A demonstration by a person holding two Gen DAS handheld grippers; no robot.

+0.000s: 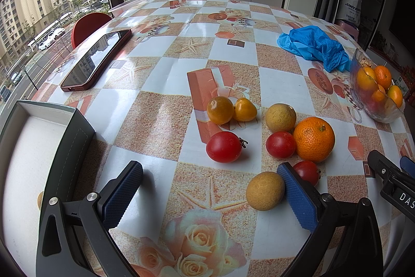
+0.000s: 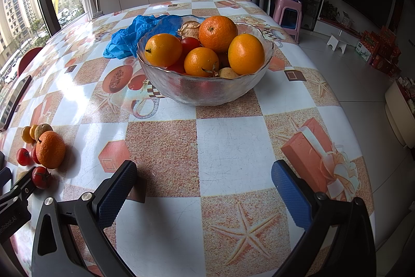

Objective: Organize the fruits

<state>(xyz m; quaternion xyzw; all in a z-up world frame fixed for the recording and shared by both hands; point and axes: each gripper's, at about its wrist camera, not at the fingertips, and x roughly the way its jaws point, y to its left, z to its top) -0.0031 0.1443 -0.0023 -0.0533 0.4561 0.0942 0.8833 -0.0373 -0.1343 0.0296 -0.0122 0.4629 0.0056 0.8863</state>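
Your left gripper (image 1: pixel 210 188) and right gripper (image 2: pixel 205 188) both stand apart, holding nothing. Loose fruit lies on the counter (image 1: pixel 160 121), left of the glass bowl (image 2: pixel 205 90). Sorting looks underway; likely next, close on the nearest longan (image 1: pixel 264 190).

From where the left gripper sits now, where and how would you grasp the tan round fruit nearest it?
Grip the tan round fruit across its widest middle, coming from the near side. The left gripper is open; its right finger is already beside the fruit.
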